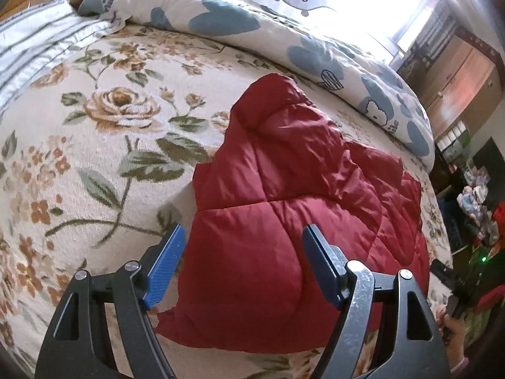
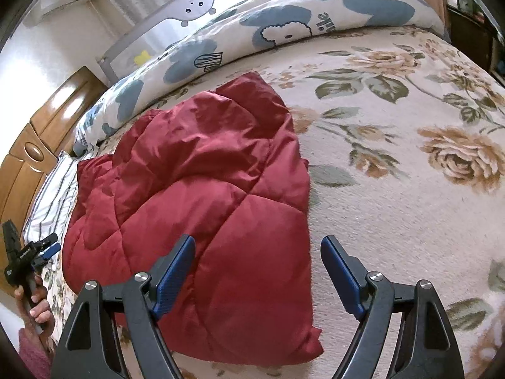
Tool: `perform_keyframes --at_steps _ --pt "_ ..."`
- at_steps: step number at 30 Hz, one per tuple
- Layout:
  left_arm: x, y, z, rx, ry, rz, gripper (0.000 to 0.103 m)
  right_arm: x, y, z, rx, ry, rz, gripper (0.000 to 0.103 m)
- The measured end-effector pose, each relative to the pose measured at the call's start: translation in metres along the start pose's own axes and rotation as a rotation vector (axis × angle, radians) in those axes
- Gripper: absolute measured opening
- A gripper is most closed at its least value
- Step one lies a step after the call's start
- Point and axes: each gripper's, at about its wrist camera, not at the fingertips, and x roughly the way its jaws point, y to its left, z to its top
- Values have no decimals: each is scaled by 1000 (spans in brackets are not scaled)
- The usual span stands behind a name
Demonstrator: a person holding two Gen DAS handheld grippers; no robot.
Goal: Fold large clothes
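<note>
A red quilted puffer garment [image 1: 284, 208] lies folded into a rough rectangle on the floral bedspread [image 1: 94, 145]; it also shows in the right wrist view [image 2: 202, 195]. My left gripper [image 1: 244, 237] is open and empty, hovering over the garment's near left edge. My right gripper [image 2: 258, 249] is open and empty, above the garment's near right edge. The left gripper also shows at the far left of the right wrist view [image 2: 47, 246], held in a hand. The right gripper's body shows at the far right of the left wrist view [image 1: 464, 284].
A white duvet with blue flowers [image 1: 284, 31] is bunched along the far side of the bed, also in the right wrist view [image 2: 284, 15]. A striped pillow [image 1: 38, 41] lies by the wooden headboard [image 2: 38, 132]. Wooden cabinets [image 1: 467, 72] and clutter stand beyond the bed's foot.
</note>
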Motion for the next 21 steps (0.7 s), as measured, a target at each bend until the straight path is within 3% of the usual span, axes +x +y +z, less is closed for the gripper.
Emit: perform_keyframes --at_steps 6,10,21 --pt "18 24 1 -109 48 -85 77 10 -18 -1 70 19 47 87" --pt "33 33 0 -165 83 -100 77 23 -29 1 133 44 67 89" --pt "63 21 9 -155 134 -90 87 70 -42 16 260 106 192 99"
